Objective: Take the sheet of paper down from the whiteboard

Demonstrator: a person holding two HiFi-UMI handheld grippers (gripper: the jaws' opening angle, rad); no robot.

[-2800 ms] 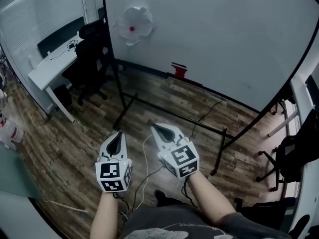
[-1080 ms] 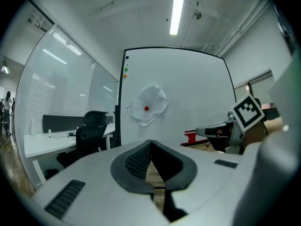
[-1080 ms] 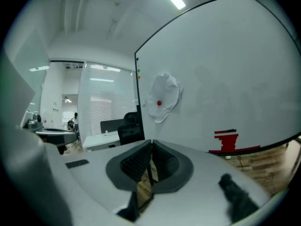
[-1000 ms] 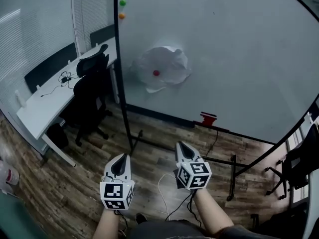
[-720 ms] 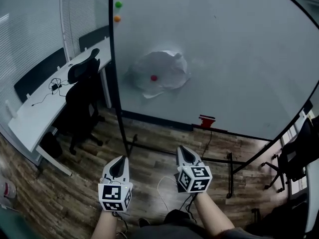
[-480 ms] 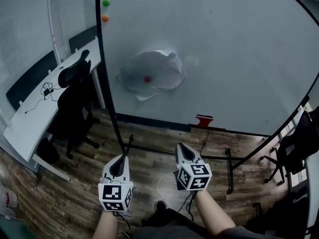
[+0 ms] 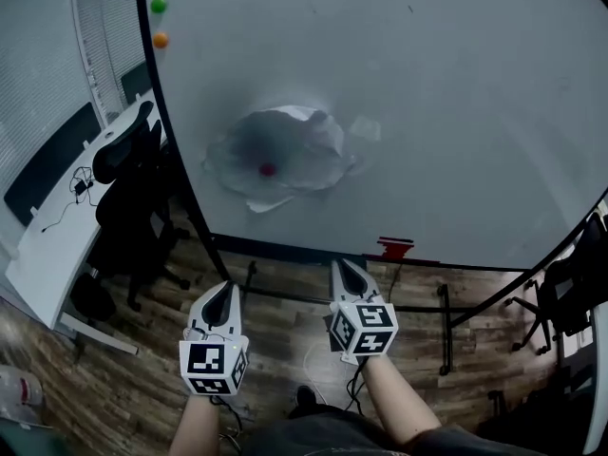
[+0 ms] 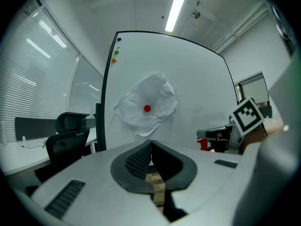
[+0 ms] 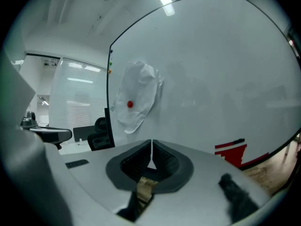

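Standing on plank floor (image 7: pixel 123 369) beside a desk (image 7: pixel 43 250), whiteboard (image 7: pixel 446 112) bears paper (image 7: pixel 296 139).

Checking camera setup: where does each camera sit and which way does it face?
Head view: on the person's head, looking forward and down at the white whiteboard; left gripper, right gripper, forearms show.
Left gripper view: on that gripper, facing the whiteboard along shut fingers; right gripper's marker cube shows.
Right gripper view: on that gripper, facing the whiteboard obliquely along shut fingers; left gripper shows at left.
Shared: all three show the crumpled white paper sheet under its round red magnet.
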